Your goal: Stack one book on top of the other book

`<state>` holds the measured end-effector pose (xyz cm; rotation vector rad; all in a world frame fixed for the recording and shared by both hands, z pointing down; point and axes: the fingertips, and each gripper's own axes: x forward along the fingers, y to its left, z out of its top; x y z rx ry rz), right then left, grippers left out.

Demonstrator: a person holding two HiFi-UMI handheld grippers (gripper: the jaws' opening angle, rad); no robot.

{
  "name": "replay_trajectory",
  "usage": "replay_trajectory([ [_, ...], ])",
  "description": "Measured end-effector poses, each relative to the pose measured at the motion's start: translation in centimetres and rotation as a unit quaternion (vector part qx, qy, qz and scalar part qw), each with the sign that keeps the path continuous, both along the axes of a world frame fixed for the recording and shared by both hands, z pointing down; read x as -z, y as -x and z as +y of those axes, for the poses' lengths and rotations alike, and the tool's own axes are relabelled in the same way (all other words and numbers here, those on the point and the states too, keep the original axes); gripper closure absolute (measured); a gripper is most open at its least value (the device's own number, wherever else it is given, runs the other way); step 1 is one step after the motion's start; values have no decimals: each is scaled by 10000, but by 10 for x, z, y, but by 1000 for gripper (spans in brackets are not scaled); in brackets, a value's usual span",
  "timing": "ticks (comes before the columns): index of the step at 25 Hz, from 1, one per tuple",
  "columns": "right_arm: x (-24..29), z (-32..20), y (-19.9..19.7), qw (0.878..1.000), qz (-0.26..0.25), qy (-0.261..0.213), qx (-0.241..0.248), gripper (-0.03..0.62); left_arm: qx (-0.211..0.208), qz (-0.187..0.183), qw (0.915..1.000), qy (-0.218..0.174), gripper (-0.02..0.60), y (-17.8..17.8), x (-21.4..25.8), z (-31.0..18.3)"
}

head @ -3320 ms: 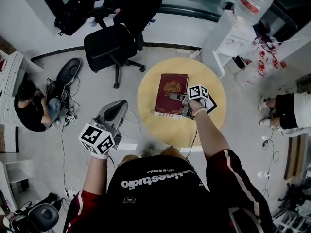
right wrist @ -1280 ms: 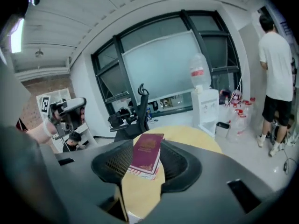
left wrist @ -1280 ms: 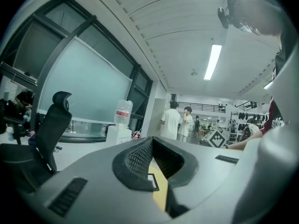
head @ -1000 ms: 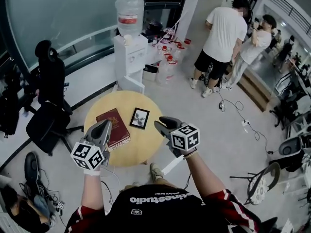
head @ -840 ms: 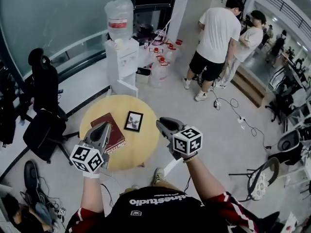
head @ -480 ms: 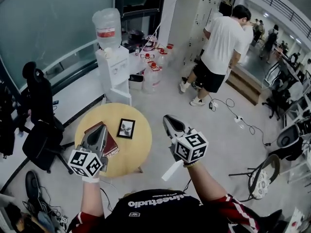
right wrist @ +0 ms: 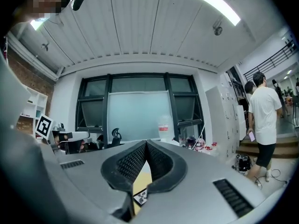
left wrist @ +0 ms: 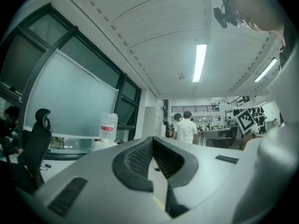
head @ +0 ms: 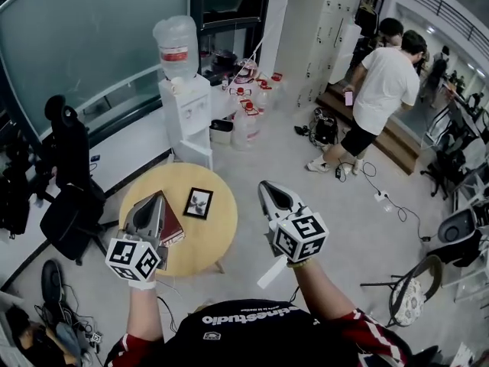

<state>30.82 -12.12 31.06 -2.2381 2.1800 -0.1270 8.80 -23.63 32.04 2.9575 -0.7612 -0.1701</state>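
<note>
A dark red book (head: 173, 222) lies on the left part of the round yellow table (head: 210, 235). My left gripper (head: 158, 196) hides most of the book, and I cannot tell whether another book lies under it. That gripper hangs high above the book, shut and empty; in the left gripper view its jaws (left wrist: 152, 139) meet with nothing between them. My right gripper (head: 267, 185) floats in the air off the table's right edge, also shut and empty. In the right gripper view its jaws (right wrist: 146, 143) are closed, with the table (right wrist: 141, 174) showing below them.
A small black-framed picture (head: 199, 202) lies on the table beside the book. Behind the table stands a white water dispenser (head: 186, 98) with spare bottles (head: 250, 117) by it. A black office chair (head: 69, 197) stands on the left. A person in white (head: 378, 90) stands at the back right.
Both grippers rose away from the table, and the right jaws went from partly open to shut. The view swung up over the room, and the person in white walked to the right.
</note>
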Motion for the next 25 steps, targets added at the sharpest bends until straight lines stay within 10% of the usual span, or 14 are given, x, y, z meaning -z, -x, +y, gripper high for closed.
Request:
replay_trajectory([
  [25, 3, 20, 0, 9998, -119, 80, 170, 566, 146, 3, 9999, 75, 565, 6, 4, 22],
])
